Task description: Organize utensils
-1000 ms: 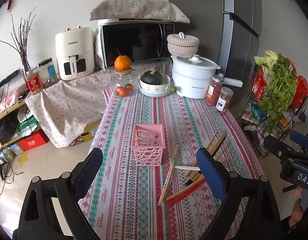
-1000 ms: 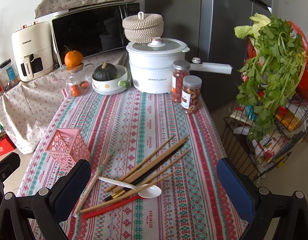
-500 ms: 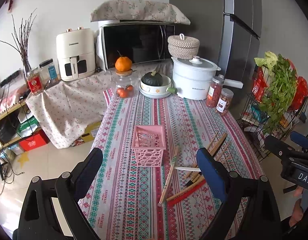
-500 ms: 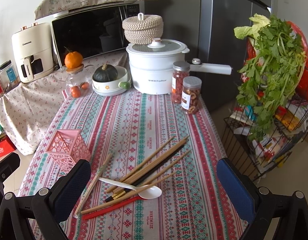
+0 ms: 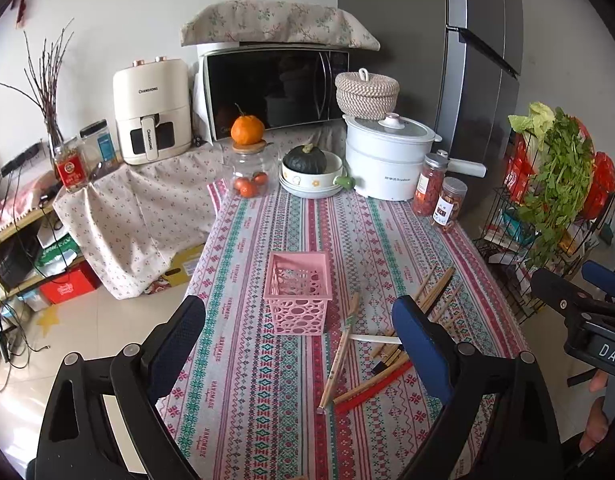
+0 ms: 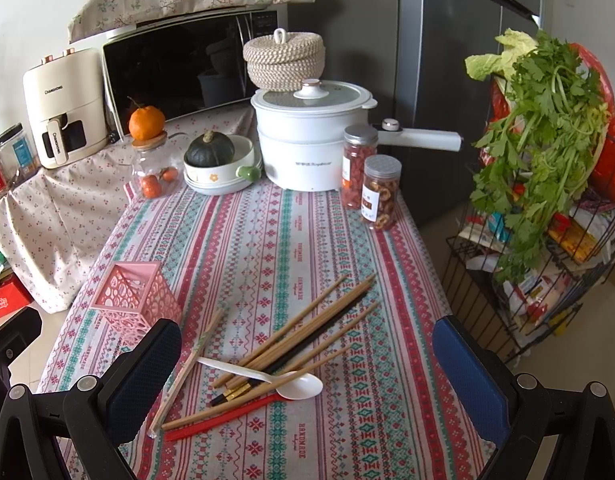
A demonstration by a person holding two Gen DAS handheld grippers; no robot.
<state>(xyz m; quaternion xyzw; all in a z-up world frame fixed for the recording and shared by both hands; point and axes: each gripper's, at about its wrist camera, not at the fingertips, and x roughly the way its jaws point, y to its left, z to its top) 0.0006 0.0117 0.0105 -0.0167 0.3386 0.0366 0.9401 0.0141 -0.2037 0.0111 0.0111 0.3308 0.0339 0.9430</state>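
A pink perforated basket (image 5: 298, 293) stands empty on the patterned tablecloth; it also shows in the right wrist view (image 6: 133, 300). To its right lies a loose pile of wooden chopsticks (image 6: 307, 328), a black chopstick (image 6: 307, 344), a white plastic spoon (image 6: 285, 382) and a red utensil (image 6: 223, 416). A wrapped pair of chopsticks (image 5: 339, 354) lies apart on the left of the pile. My left gripper (image 5: 303, 332) is open and empty, held above the table near the basket. My right gripper (image 6: 307, 356) is open and empty above the pile.
At the table's far end stand a white pot (image 6: 311, 140), two jars (image 6: 371, 188), a bowl with a squash (image 6: 219, 160) and a glass jar (image 6: 151, 172). A wire rack with greens (image 6: 539, 184) stands at the right. The microwave (image 5: 275, 88) is behind.
Both grippers have drifted very slightly; the views are almost the same. Nothing on the table has moved.
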